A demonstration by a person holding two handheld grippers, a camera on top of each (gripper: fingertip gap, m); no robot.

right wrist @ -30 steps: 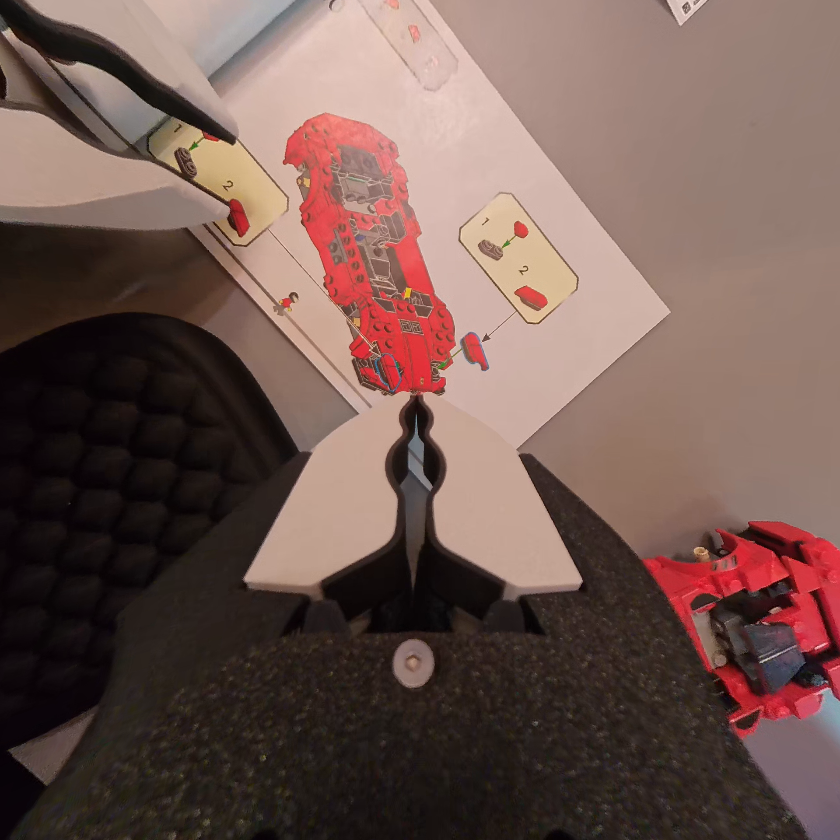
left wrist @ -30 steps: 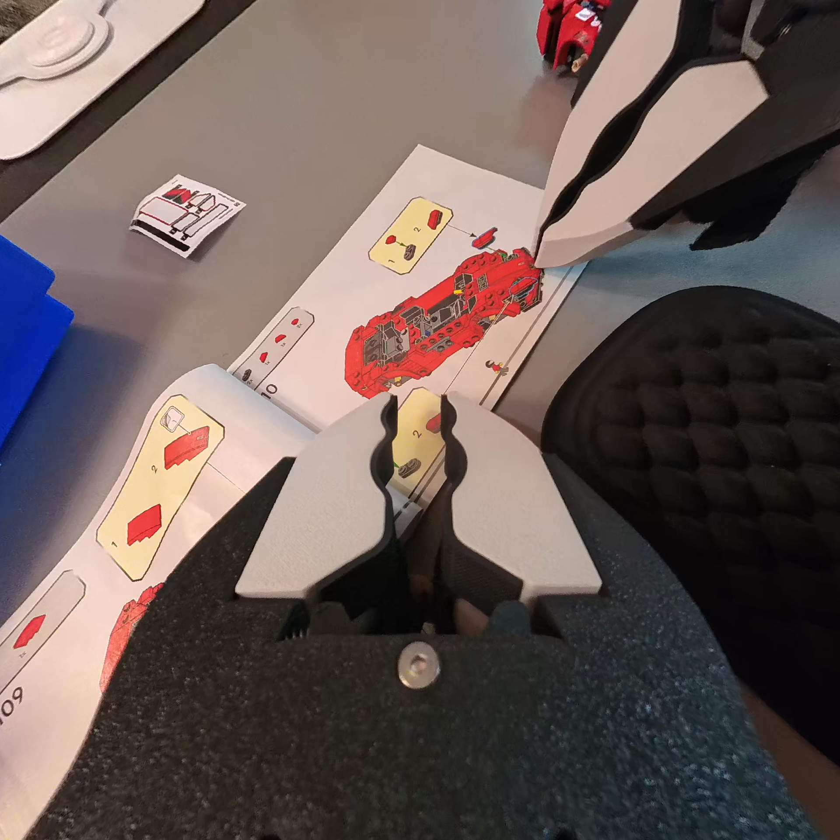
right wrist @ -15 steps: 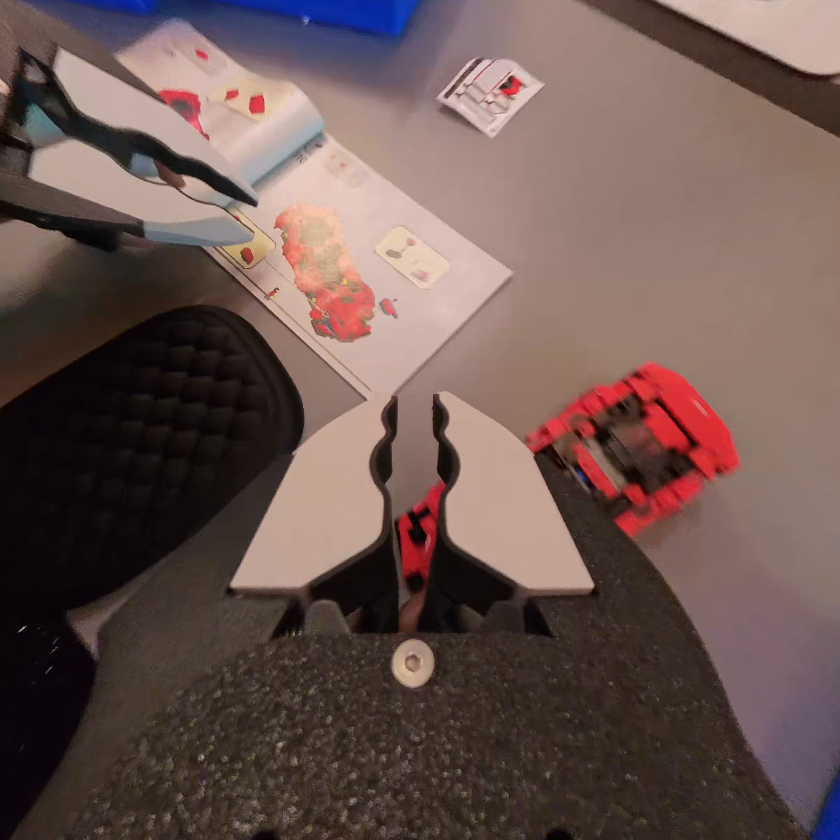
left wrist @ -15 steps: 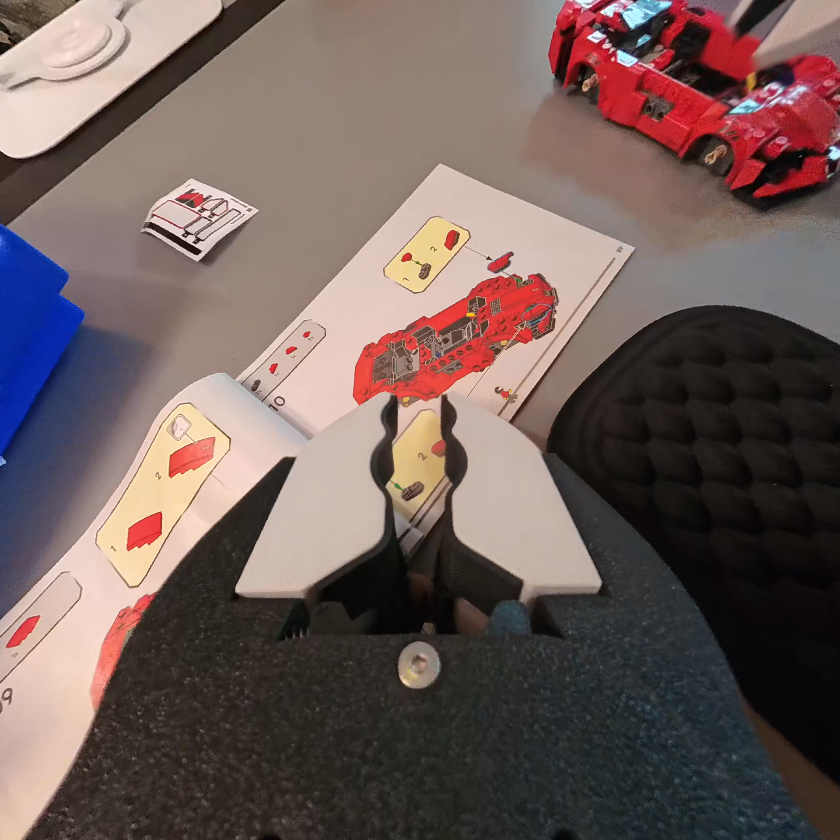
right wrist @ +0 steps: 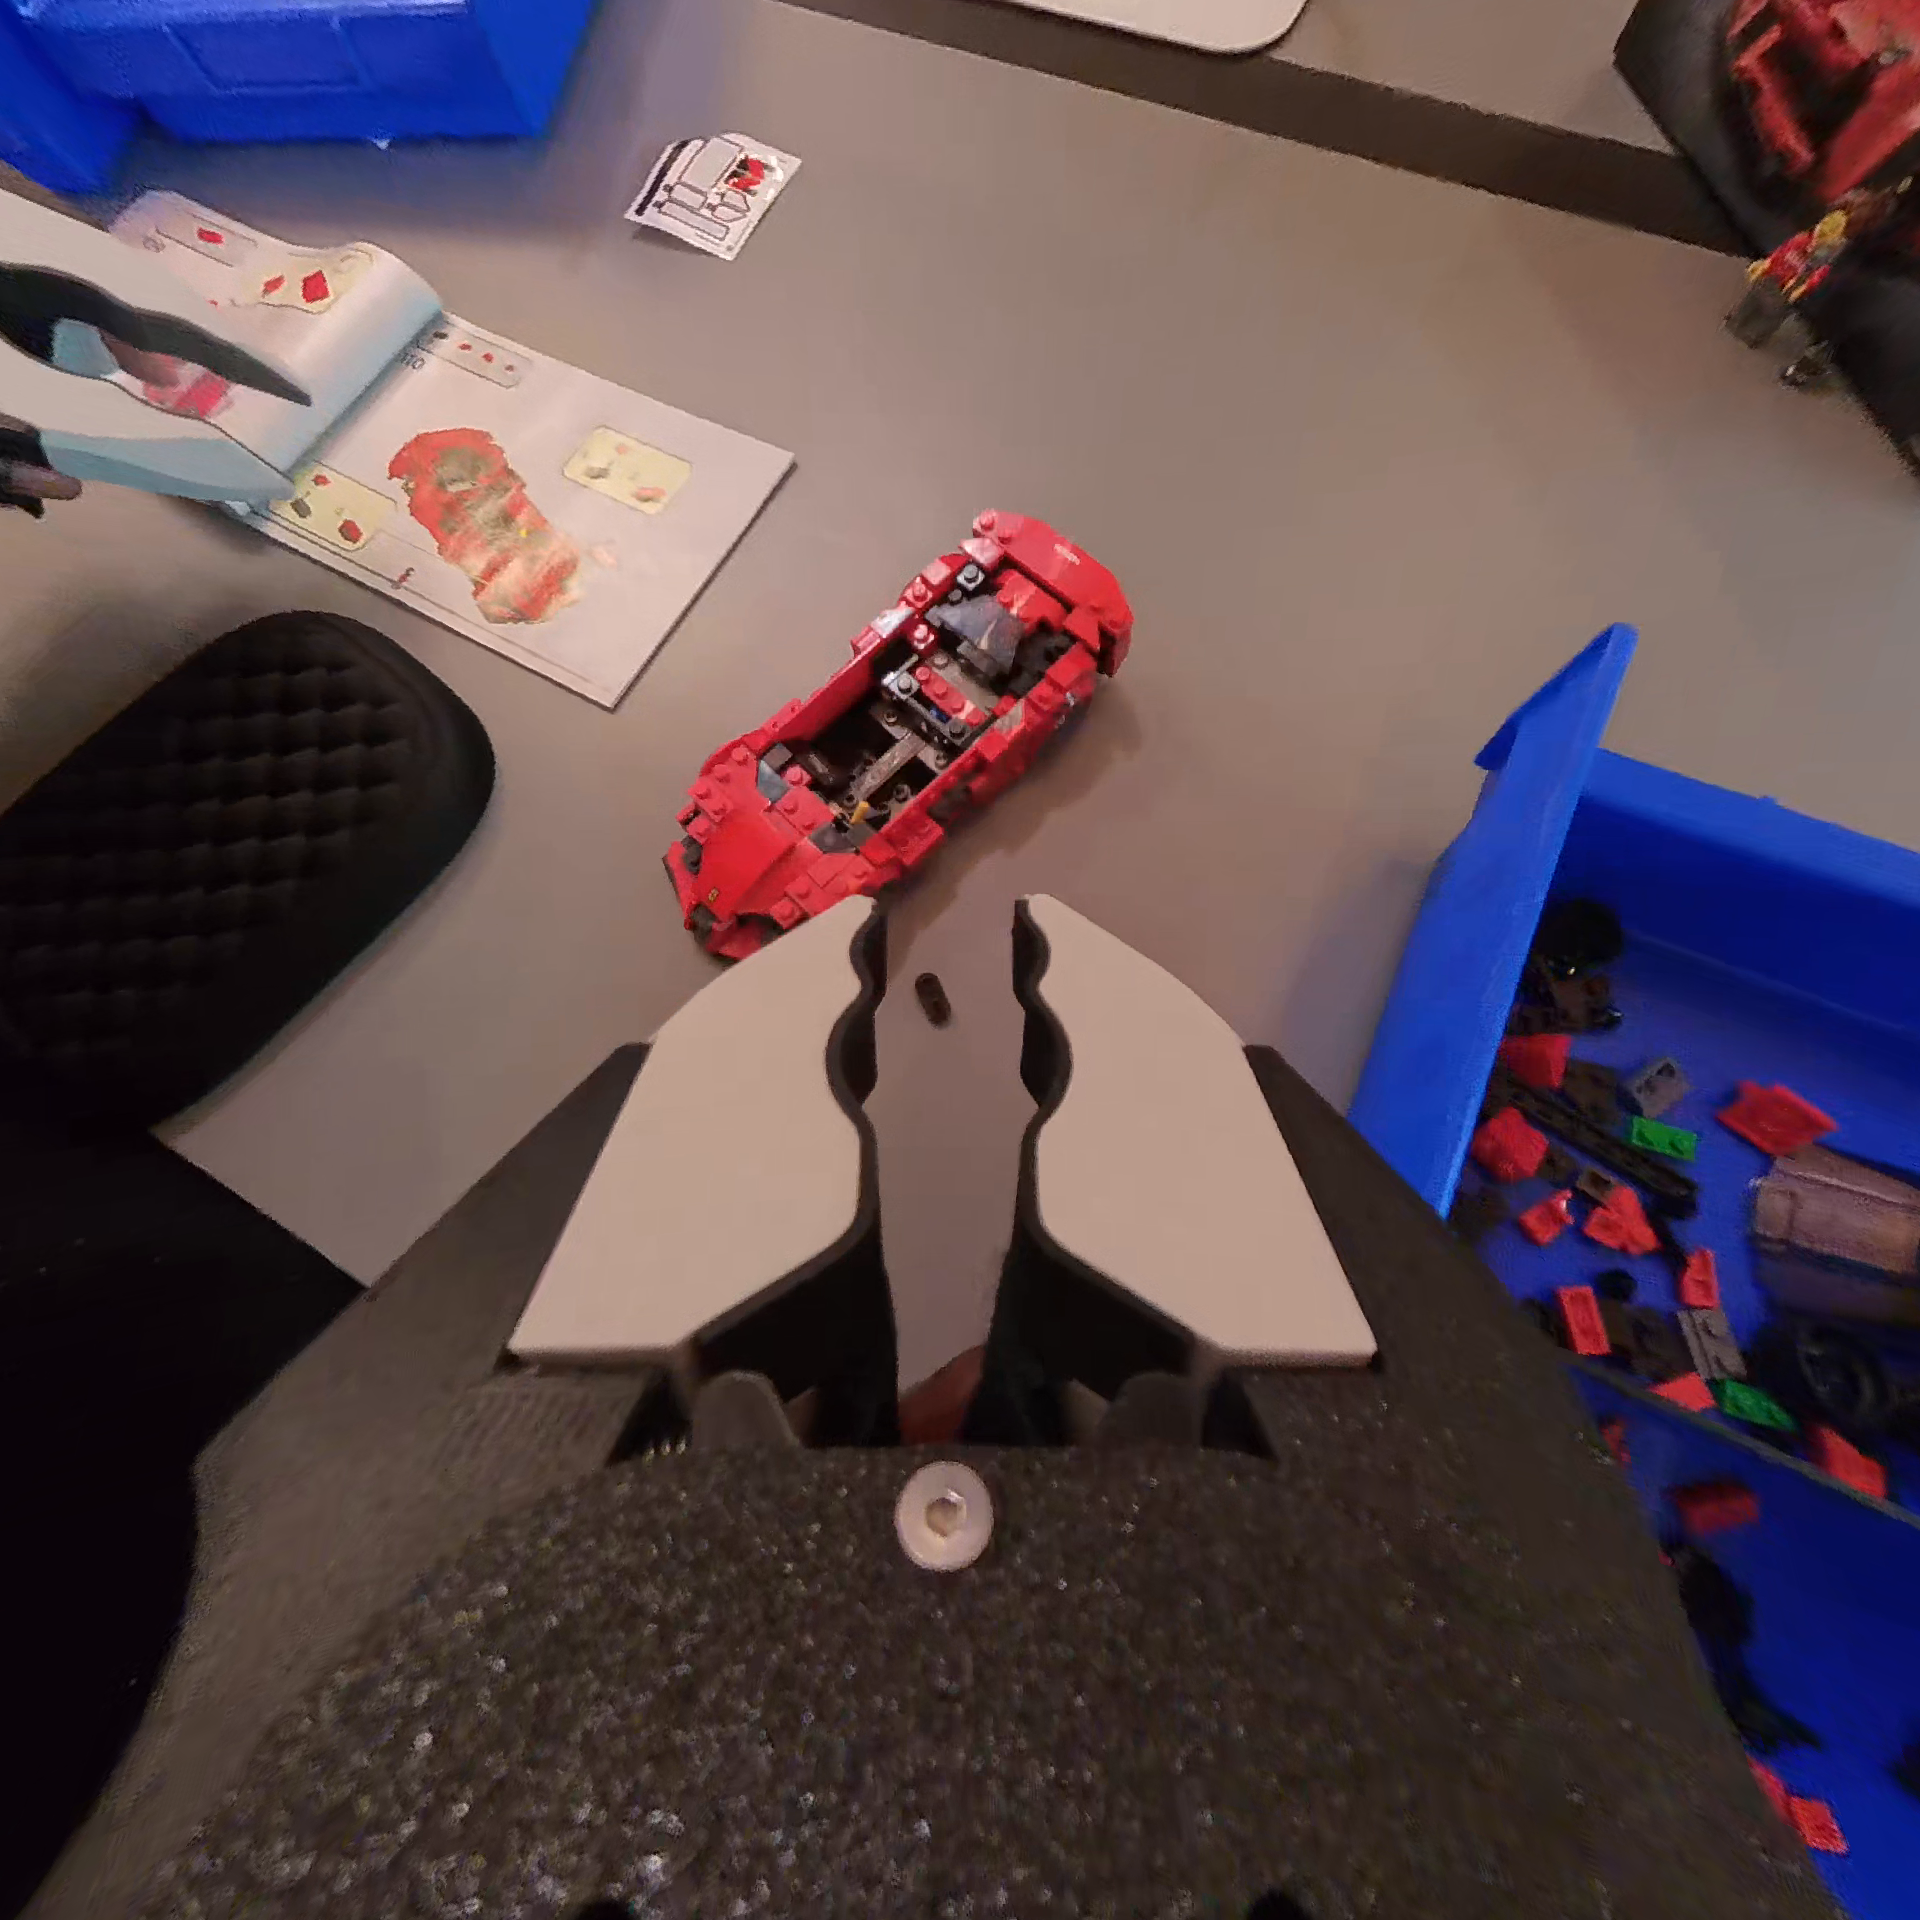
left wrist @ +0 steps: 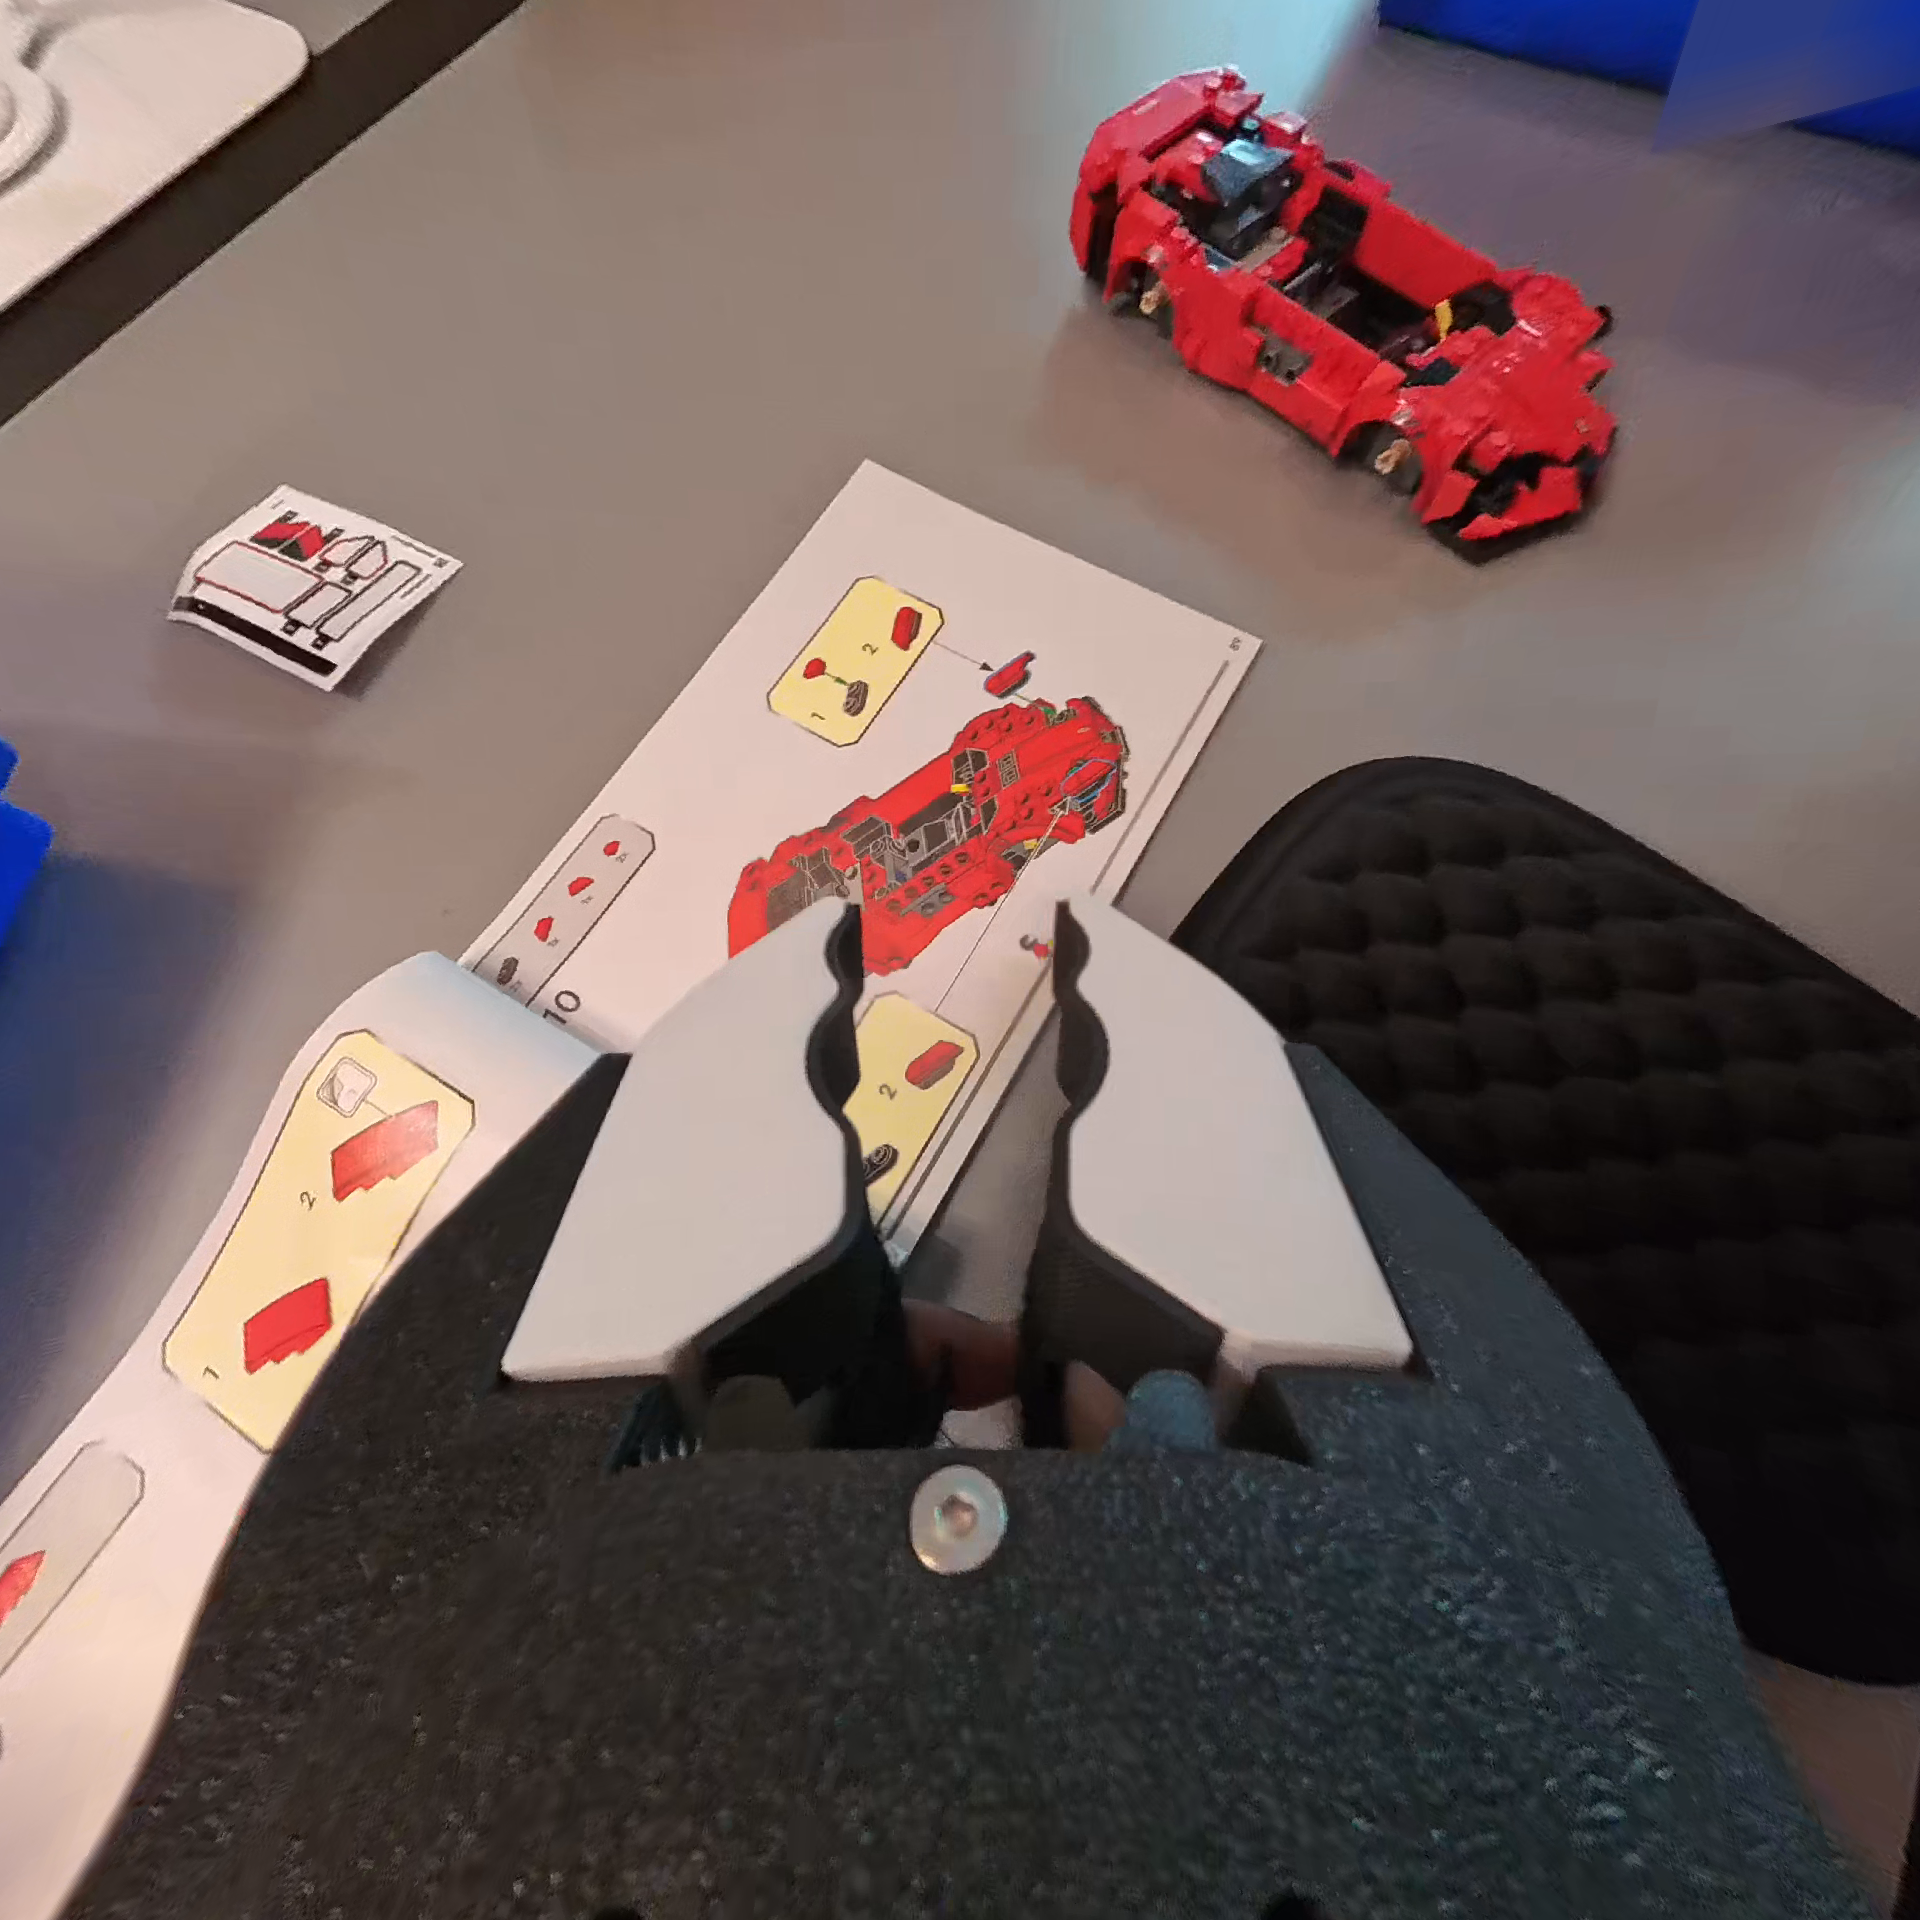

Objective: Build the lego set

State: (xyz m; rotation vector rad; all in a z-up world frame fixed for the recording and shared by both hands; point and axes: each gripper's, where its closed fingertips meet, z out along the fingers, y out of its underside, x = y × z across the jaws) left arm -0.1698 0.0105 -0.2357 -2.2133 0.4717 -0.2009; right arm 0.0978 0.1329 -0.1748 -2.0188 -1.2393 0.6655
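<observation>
A partly built red lego car (right wrist: 904, 727) stands on the grey table (right wrist: 1247, 416); it also shows in the left wrist view (left wrist: 1340, 301). An open instruction booklet (left wrist: 883, 790) lies on the table, also in the right wrist view (right wrist: 520, 499). My left gripper (left wrist: 956, 920) is open and empty above the booklet's near edge; it shows at the far left of the right wrist view (right wrist: 281, 436). My right gripper (right wrist: 948, 914) is open and empty, just short of the car's front. A small dark lego piece (right wrist: 932, 1000) lies on the table between its fingers.
A blue bin (right wrist: 1538, 935) with several loose red, black and green pieces stands at the right. A sticker sheet (left wrist: 312, 582) lies left of the booklet. A black padded cushion (left wrist: 1558, 1039) is at the near edge. Another blue bin (right wrist: 260, 62) is at the back left. My right fingertips sit around 30 cm from my left ones.
My right gripper has left the booklet, pulled back to the right and opened near the car. My left gripper has opened wider over the booklet.
</observation>
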